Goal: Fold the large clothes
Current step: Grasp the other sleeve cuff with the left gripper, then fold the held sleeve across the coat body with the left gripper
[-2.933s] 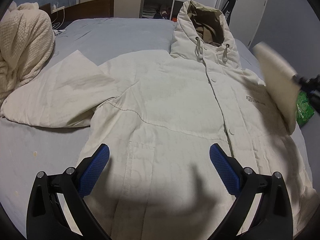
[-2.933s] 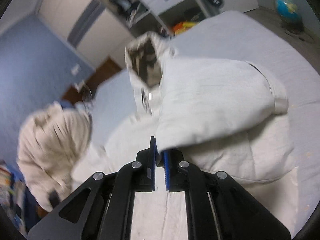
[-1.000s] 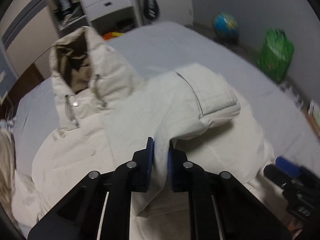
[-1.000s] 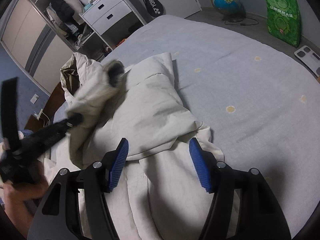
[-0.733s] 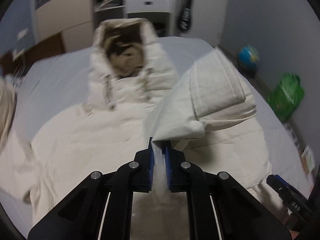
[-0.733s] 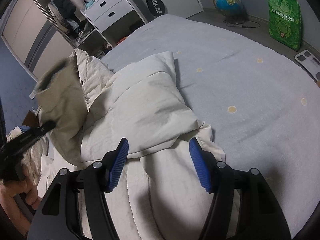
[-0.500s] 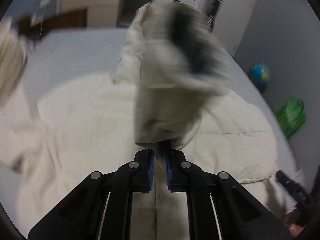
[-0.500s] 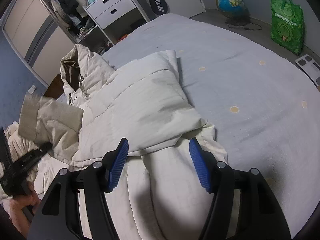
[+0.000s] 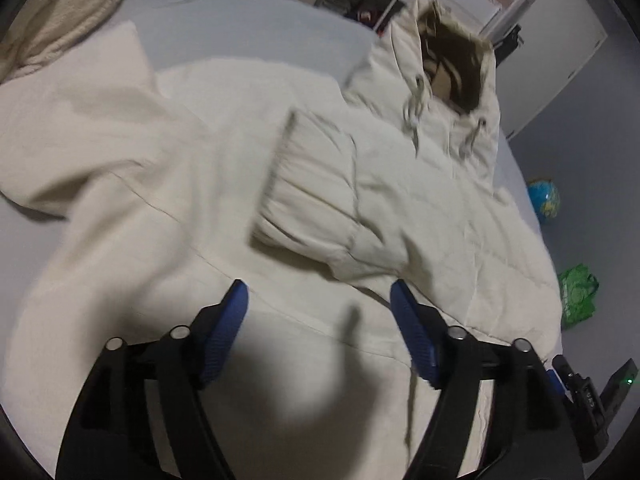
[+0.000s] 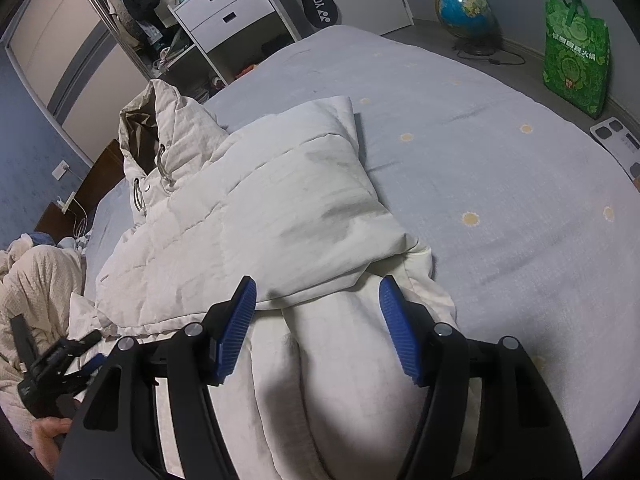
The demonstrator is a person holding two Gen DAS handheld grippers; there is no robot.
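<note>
A: Across the grey bed (image 10: 480,140): cream hooded coat (image 9: 168,240) spread front-up, hood (image 9: 452,60) toward the wardrobe. Right sleeve (image 9: 320,196) laid across the chest, cuff near centre. Other sleeve (image 9: 72,120) out flat on the sheet, not folded.

B: Grippers?

A: Left gripper (image 9: 320,332) just been opening, now spread wide, nothing between the blue pads, hanging over the lower front. Right gripper (image 10: 316,320) spread too, straddling the folded side edge (image 10: 320,292), no pinch visible.

B: Next step, probably?

A: Likely the flat sleeve. Grab near the cuff, lift clear, lay across to mirror the first. Keep the shoulder seam flat; puffy fill tends to spring back.
</note>
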